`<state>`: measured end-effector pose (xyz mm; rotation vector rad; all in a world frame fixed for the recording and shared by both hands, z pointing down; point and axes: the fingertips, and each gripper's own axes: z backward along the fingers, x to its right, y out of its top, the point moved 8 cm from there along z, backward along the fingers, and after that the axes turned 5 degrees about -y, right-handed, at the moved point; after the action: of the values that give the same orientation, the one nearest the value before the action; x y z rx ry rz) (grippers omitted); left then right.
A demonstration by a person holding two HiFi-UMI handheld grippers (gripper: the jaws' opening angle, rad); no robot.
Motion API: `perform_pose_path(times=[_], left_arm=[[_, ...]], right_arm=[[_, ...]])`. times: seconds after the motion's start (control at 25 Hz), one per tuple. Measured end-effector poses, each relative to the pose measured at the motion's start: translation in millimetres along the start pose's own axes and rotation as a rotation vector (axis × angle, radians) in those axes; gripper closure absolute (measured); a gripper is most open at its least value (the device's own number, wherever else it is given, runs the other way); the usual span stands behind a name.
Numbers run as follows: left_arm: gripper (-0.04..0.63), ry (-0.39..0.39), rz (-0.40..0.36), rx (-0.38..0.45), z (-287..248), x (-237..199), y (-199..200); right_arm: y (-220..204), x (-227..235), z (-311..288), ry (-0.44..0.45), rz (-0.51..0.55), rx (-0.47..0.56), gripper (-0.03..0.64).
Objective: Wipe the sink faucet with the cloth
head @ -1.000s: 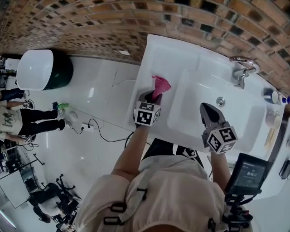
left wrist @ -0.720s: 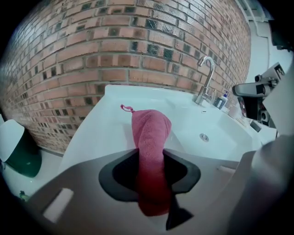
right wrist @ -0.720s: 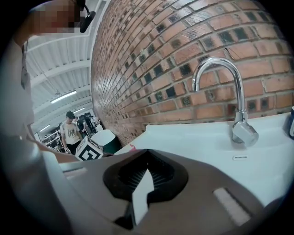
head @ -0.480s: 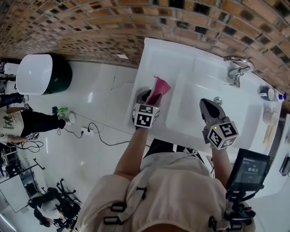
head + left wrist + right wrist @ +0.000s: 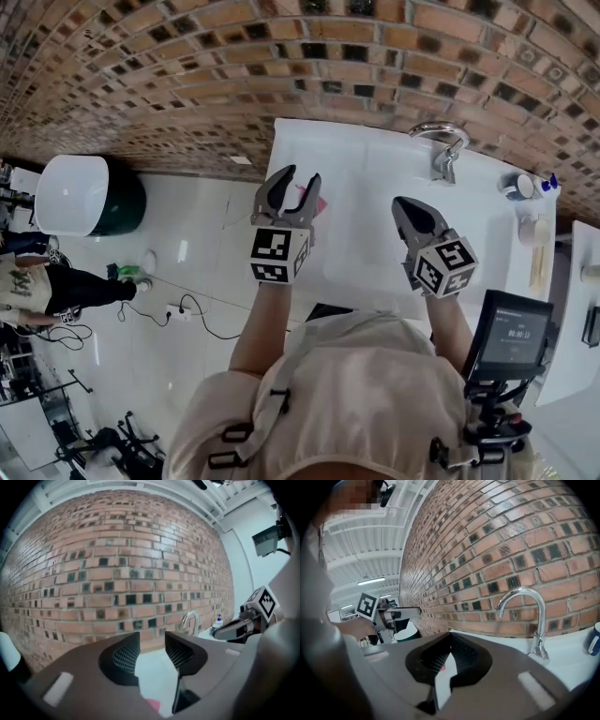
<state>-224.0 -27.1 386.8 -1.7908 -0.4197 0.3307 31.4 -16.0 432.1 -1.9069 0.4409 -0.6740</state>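
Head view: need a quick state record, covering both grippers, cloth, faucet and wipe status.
left gripper: open, jaws have just been opening, nothing between them, held above the cloth
right gripper: shut, empty, over the basin
cloth: pink, lying on the left deck of the sink, not gripped
faucet: chrome, at the back of the sink by the brick wall, no gripper touching it
wipe: not yet begun

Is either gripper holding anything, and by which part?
Nothing is held. The left gripper has just been opening and is empty; the cloth lies below it. The right gripper is shut, empty.
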Motion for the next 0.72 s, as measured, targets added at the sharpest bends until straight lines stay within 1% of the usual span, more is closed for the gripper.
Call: perform_pose_path(times=[0.08, 0.12, 0.2, 0.28, 0.36, 0.48, 0.56, 0.64, 0.72], left_arm=[[0.441, -0.061, -0.027, 0.102, -2, 18, 28], [0.449, -0.089, -0.041, 0.137, -3, 27, 38], [0.458, -0.138, -0.069, 0.177, -9, 44, 50], [0.482, -0.177, -0.080, 0.199, -17, 59, 56], [0.537, -0.202, -0.083, 0.206, -27, 72, 56], [0.568, -0.226, -0.086, 0.194, -40, 94, 53], [0.591, -0.245, -0.068, 0.179, -47, 106, 50], [0.591, -0.260, -0.030, 0.157, -51, 108, 46], [0.591, -0.275, 0.002, 0.141, -56, 109, 42]], right_arm=[[14, 4, 8, -0.001, 0.003, 0.029, 0.624], [20, 6, 13, -0.006, 0.014, 0.046, 0.624], [33, 12, 23, -0.023, 0.041, 0.077, 0.624], [41, 19, 32, -0.045, 0.058, 0.104, 0.624], [47, 27, 42, -0.069, 0.062, 0.121, 0.624], [53, 39, 56, -0.094, 0.077, 0.135, 0.624], [57, 46, 63, -0.102, 0.090, 0.146, 0.624], [59, 45, 65, -0.085, 0.099, 0.162, 0.624], [60, 42, 64, -0.049, 0.120, 0.172, 0.624]])
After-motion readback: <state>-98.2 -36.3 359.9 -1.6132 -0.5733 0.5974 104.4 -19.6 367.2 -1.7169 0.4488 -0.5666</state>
